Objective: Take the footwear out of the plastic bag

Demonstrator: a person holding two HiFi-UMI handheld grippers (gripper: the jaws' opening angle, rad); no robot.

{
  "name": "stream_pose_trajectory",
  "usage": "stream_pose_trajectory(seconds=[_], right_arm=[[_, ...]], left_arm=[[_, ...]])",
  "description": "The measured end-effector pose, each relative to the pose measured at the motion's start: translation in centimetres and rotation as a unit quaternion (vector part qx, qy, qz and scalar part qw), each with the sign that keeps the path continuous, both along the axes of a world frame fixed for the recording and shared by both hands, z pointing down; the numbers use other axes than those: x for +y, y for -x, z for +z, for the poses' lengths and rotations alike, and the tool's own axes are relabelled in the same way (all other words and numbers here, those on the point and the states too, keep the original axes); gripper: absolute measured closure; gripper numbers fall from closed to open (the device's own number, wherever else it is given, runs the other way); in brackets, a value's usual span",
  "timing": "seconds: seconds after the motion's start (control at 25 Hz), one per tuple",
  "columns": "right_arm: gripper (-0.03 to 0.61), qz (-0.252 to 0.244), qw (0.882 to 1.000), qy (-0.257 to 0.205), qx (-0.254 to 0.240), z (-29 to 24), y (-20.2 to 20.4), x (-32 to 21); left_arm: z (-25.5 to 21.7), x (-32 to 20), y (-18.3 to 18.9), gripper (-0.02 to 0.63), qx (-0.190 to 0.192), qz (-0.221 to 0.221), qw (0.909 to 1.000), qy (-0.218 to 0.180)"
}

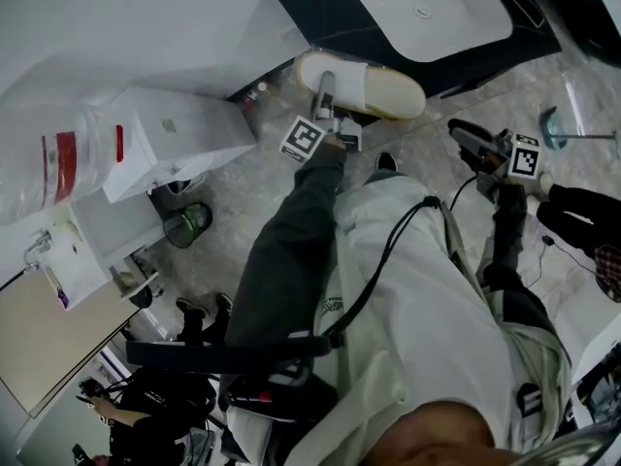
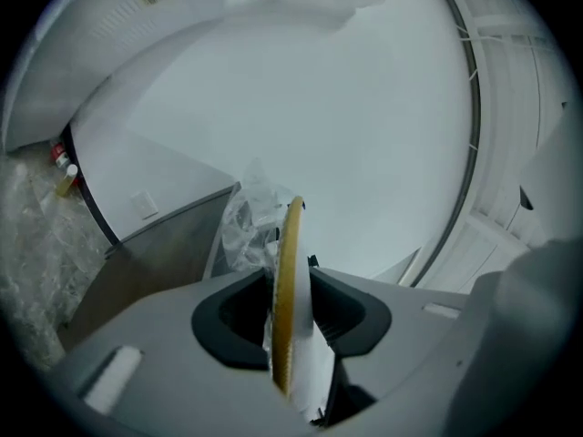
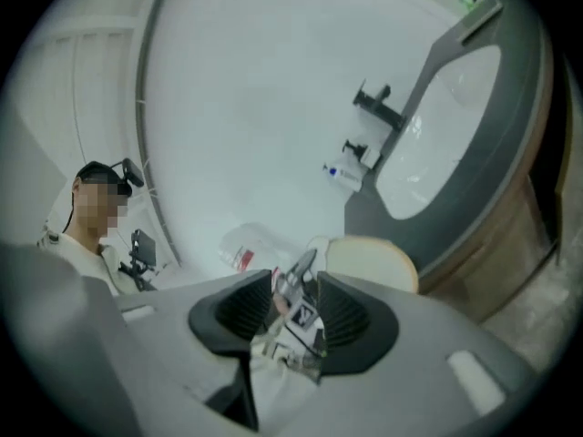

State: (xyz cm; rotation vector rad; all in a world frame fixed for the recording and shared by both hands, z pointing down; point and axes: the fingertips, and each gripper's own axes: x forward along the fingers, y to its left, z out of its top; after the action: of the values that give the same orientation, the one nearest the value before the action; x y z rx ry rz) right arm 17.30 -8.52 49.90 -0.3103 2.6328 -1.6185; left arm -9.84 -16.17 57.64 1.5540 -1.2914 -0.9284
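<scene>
L gripper (image 1: 326, 93) is clamped narrow on the edge of the white fabric slipper w/ tan sole (image 1: 374, 87), holding it in the air over the grey marble-look floor (image 1: 252, 183), near the white oval sink basin (image 1: 432, 13). A bit of crinkled clear plastic (image 2: 248, 215) sits against the slipper at the jaw tips. R gripper (image 1: 460, 132) has jaws partly apart w/ nothing between, off to the slipper's side; a clear plastic bag w/ red label (image 1: 58, 153) lies well apart.
</scene>
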Motion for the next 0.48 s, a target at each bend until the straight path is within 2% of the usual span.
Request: stream_pose_trajectory(seconds=[0.08,0.16,0.2,0.24,0.28,0.32,0.36,0.48], right_arm=[[0.433,0.043,0.997,-0.024,-0.065,-2.2,2.5,-2.6],[0.433,0.040,0.992,-0.005,-0.119,-2.8,7.5,-4.3],[0.433,0.025,0.993,0.018,-0.118,-1.9,10.4,-4.9],[0.443,0.008,0.995,0.048,-0.091,-0.1,13.1,-5.2],[0.449,-0.007,0.995,0.087,-0.038,2.5,15.2,-5.1],[0.453,-0.016,0.992,0.122,0.020,5.1,16.7,-5.0],[0.469,-0.023,0.988,0.138,0.059,7.1,17.7,-5.0],[0.535,-0.029,0.989,0.117,0.085,8.8,18.7,-6.1]], left_arm=[[0.3,-0.2,-0.7,0.511,-0.021,0.022,0.9995,0.007],[0.7,-0.2,-1.3,0.503,-0.032,0.030,0.9989,0.016],[0.9,-0.2,-1.4,0.503,-0.034,0.029,0.9988,0.018],[1.0,-0.2,-1.6,0.503,-0.037,0.030,0.9987,0.018],[1.0,-0.2,-1.9,0.497,-0.042,0.033,0.9984,0.017],[1.1,-0.2,-2.3,0.482,-0.047,0.041,0.9979,0.017],[1.2,-0.1,-2.8,0.446,-0.051,0.053,0.9971,0.020],[1.2,0.0,-3.9,0.313,-0.063,0.089,0.9935,0.033]])
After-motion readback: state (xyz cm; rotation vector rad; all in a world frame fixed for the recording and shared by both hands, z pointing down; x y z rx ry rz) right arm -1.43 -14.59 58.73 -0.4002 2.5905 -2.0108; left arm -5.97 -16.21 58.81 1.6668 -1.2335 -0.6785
